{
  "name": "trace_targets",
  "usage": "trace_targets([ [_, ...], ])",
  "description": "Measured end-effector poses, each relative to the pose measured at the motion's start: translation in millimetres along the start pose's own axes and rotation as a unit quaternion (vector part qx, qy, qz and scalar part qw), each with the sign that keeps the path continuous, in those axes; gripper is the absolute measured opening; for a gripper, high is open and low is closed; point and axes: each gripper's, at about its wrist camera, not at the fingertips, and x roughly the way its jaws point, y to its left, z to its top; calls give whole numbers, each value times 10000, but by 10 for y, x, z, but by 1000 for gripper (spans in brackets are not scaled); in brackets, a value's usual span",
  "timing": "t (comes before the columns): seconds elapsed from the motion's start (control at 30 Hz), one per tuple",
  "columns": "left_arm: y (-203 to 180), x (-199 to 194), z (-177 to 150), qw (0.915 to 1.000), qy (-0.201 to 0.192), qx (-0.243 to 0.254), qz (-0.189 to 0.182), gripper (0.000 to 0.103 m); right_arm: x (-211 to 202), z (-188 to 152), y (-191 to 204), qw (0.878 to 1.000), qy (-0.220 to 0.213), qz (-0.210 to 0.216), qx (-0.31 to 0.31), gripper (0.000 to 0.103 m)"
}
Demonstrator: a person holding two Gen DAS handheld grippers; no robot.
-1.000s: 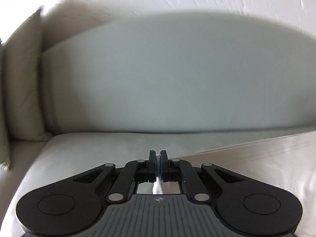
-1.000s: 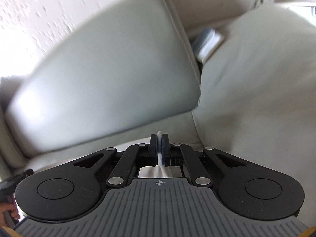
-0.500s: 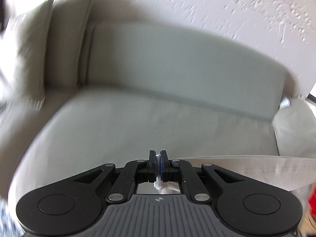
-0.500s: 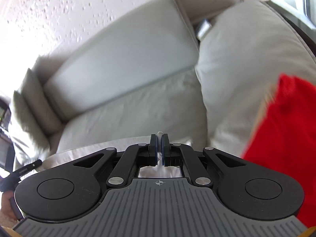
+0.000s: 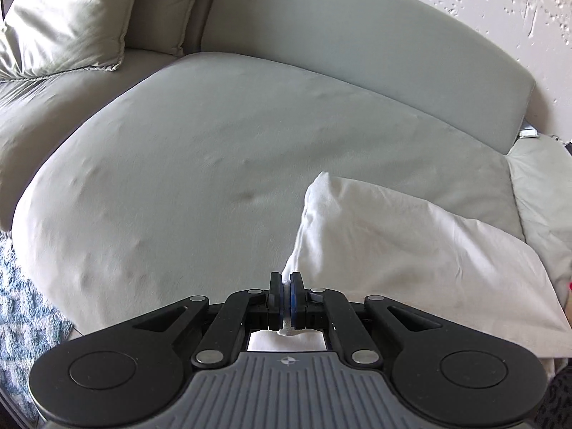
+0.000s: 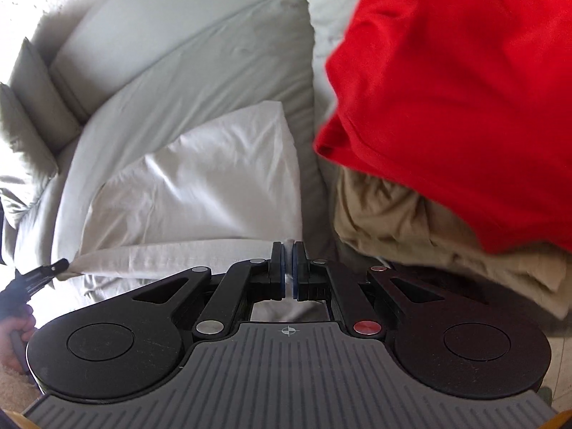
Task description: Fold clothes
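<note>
1. While your left gripper (image 5: 286, 279) hangs over the front edge of the sofa seat cushion (image 5: 200, 164), its two fingers are pinched tight on a bunched bit of the white garment (image 5: 411, 246), so that side is clamped on cloth.
2. From that pinch the white garment fans out ahead and to the right of the left tongs, lying on the cushion with one corner poking up just ahead of the fingertips.
3. Your right gripper (image 6: 289, 250) has its pads nearly together with a thin gap showing. The garment's hem (image 6: 171, 254) runs right up to the tips, but you honestly can't tell from this view whether cloth is caught between them.
4. In the right wrist view the hem stretches taut to the left of the right tongs, over to the left gripper's tip at the far left edge, and the rest of the garment sits ahead of it on the cushion.
5. Ahead and to the right of the right tongs there's a red garment (image 6: 464, 100) piled on top of a tan garment (image 6: 411, 221).
6. Far ahead and left of the left tongs, a throw pillow (image 5: 68, 21) leans in the sofa corner, next to the backrest (image 5: 357, 46).
</note>
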Motion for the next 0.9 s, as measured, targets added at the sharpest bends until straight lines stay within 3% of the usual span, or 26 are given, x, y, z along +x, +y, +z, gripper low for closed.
trace_targets([
  [0.2, 131, -50, -197, 10000, 63, -24, -16, 2, -51, -151, 49, 9996, 198, -71, -181, 3],
  [0.27, 144, 10, -256, 9997, 233, 12, 65, 9, 43, -209, 88, 9984, 416, -116, -377, 4],
  [0.3, 156, 23, -283, 9993, 342, -39, 127, 12, 89, -218, 113, 9975, 514, -148, -472, 8],
  [0.37, 192, -101, -356, 9988, 273, -275, 287, 21, 70, -207, 139, 9975, 503, -213, -439, 34],
  [0.43, 167, -314, -427, 9986, -104, -343, 399, 29, -55, -161, 181, 9986, 248, -141, -436, 41],
  [0.53, -19, -477, -443, 9986, -500, -90, 123, 26, -212, -64, 382, 9976, -183, -14, -665, 41],
  [0.6, -171, -527, -435, 9976, -682, 104, -107, 21, -153, 4, 548, 9964, -223, 197, -788, 41],
  [0.7, -558, -268, -325, 9952, -476, 562, -643, 21, 186, 44, 671, 9969, 126, 553, -545, 40],
  [0.9, -1220, 410, -197, 9846, 262, 1417, -988, 22, 795, 90, 640, 9968, 526, 607, 15, 27],
])
